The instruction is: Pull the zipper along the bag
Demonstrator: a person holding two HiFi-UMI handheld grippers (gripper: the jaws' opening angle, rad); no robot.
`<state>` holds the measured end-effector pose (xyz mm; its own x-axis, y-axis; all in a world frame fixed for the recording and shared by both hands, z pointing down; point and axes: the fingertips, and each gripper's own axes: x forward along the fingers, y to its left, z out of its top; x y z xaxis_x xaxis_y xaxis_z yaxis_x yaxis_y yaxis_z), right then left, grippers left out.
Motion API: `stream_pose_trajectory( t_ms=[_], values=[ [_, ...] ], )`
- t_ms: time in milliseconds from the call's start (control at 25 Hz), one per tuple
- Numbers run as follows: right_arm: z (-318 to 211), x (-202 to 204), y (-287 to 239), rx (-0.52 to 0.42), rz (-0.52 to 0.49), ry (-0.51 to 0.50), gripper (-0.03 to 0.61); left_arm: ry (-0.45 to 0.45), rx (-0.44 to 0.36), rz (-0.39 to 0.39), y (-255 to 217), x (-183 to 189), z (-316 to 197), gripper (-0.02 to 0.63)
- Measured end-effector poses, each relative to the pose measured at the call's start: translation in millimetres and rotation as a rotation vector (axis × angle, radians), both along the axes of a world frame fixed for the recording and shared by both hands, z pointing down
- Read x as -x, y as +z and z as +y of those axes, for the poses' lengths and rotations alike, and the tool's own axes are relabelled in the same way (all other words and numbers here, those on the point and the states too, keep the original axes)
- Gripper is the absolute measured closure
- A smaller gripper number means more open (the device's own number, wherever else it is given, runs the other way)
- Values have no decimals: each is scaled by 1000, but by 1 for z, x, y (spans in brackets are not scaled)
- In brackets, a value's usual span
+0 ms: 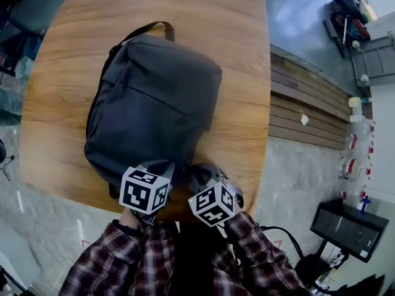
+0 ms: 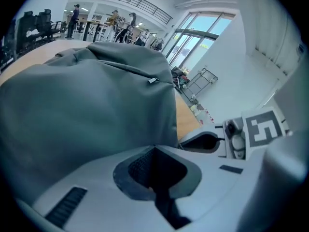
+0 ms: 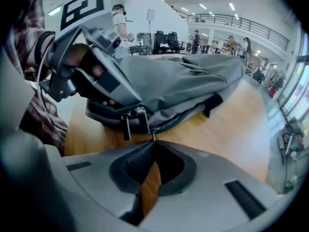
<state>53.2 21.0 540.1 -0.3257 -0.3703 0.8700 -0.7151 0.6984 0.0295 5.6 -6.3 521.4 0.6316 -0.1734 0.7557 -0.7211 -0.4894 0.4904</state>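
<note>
A dark grey backpack (image 1: pixel 154 103) lies flat on the wooden table (image 1: pixel 241 54), its handle at the far end. Both grippers are at its near edge. My left gripper (image 1: pixel 159 166) is shut on the bag's fabric (image 2: pixel 87 95) at that edge; the right gripper view shows the left gripper (image 3: pixel 126 96) clamped there. My right gripper (image 1: pixel 200 174) is just to its right. The right gripper view has its jaws (image 3: pixel 153 142) shut on a thin zipper pull (image 3: pixel 153 135) at the bag's seam (image 3: pixel 193 81). Two more zipper pulls (image 3: pixel 126 124) (image 3: pixel 143 120) hang beside it.
The table's near edge runs right under both grippers. A slatted wooden bench (image 1: pixel 308 103) stands to the right of the table, and a black box (image 1: pixel 349 227) sits on the floor at lower right. People and chairs are far off in the hall.
</note>
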Motion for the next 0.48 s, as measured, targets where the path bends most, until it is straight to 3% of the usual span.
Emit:
stream_pose_trajectory(
  t_ms=[280, 480],
  values=[
    [-73, -49, -7, -58, 57, 75, 568, 19, -24, -22, 0, -3, 4, 606],
    [-99, -53, -2, -48, 53, 101, 563, 21, -22, -27, 2, -2, 4, 606]
  ],
)
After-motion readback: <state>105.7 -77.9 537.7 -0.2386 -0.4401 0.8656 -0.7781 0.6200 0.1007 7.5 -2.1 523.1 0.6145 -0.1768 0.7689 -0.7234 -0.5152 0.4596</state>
